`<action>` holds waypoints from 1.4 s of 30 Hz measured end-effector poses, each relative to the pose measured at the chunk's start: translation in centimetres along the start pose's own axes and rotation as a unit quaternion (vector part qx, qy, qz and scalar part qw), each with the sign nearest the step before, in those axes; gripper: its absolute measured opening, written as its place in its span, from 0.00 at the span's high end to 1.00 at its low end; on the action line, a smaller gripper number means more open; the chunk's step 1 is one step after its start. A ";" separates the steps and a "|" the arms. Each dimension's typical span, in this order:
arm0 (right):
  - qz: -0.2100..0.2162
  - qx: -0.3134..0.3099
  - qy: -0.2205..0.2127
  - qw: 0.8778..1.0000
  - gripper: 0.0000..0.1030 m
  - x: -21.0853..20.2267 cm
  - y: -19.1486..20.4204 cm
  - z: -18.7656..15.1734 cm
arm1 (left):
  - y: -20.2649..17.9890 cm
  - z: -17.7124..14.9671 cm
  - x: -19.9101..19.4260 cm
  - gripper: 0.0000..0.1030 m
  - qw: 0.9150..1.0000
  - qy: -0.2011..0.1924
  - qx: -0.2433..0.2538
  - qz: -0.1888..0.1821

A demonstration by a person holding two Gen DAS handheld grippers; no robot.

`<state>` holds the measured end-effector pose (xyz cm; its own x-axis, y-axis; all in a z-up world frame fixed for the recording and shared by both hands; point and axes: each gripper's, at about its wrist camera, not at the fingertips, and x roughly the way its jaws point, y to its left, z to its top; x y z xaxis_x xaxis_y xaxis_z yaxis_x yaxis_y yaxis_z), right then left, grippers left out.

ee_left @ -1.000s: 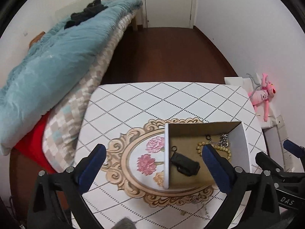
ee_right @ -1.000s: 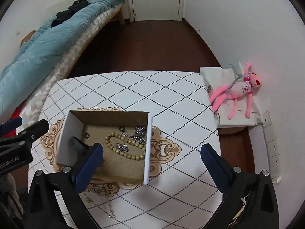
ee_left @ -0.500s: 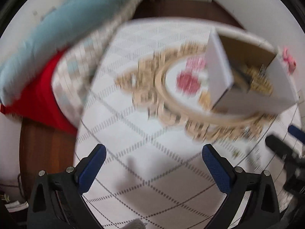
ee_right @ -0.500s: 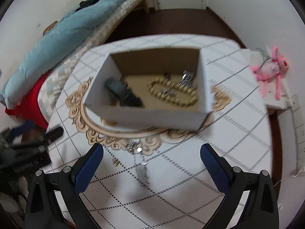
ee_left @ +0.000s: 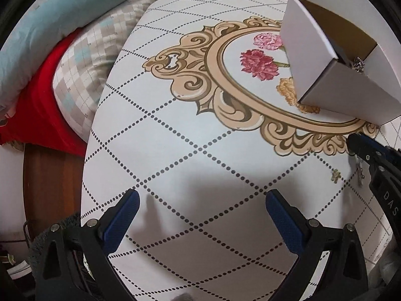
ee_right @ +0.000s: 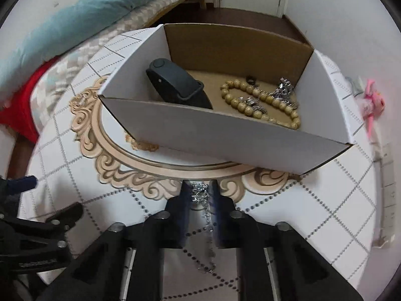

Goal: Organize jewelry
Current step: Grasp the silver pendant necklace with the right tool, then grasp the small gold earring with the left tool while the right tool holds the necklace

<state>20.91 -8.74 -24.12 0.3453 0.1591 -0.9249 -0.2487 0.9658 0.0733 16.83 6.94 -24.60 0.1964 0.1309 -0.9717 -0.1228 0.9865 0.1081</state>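
Observation:
A silver chain (ee_right: 199, 193) lies on the patterned table (ee_right: 288, 215), just in front of a white cardboard box (ee_right: 225, 135). My right gripper (ee_right: 199, 188) points down at the chain. Its jaws are closing, and the bunched end of the chain is pinched between the pads while the rest trails back under the gripper. Inside the box are a black wristband (ee_right: 175, 82), a wooden bead bracelet (ee_right: 263, 100) and some silver pieces (ee_right: 283, 87). My left gripper (ee_left: 201, 199) hangs open over bare table, left of the box (ee_left: 325, 75), with nothing between its fingers.
A small gold piece (ee_left: 335, 175) lies on the table near the right gripper's fingers (ee_left: 361, 145). A bed with a blue quilt (ee_left: 50, 25) and red cloth (ee_left: 42, 105) runs along the table's left edge. A pink plush toy (ee_right: 373, 100) sits to the right.
Both grippers have dropped toward the table and tilted further down. The right jaws went from wide open to nearly closed around the chain. The left gripper stays open.

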 end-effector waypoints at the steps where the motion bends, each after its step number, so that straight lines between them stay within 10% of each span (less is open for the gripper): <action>1: 0.002 0.002 0.000 1.000 0.89 -0.1 -0.2 -0.1 | -0.2 0.0 -0.2 0.00 1.000 -0.004 0.001 -0.002; 18: 0.013 0.137 -0.032 0.990 0.89 -5.4 -9.1 -5.6 | -10.6 -0.9 -2.1 0.08 0.992 -0.062 0.090 -0.069; 28: 0.020 0.176 -0.028 0.984 0.89 -4.9 -10.7 -6.8 | -13.0 -1.3 -3.1 0.86 0.986 -0.088 0.110 -0.083; 42: 0.051 0.167 -0.066 0.982 0.89 -8.3 -9.8 -5.2 | -11.7 -1.2 -5.2 0.89 0.982 -0.104 0.110 -0.117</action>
<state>15.79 -20.57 -19.07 0.4535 0.2633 -0.8515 0.0149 0.9530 0.3027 16.12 -5.44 -21.07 0.3905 -0.1072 -0.9143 0.1577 0.9863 -0.0483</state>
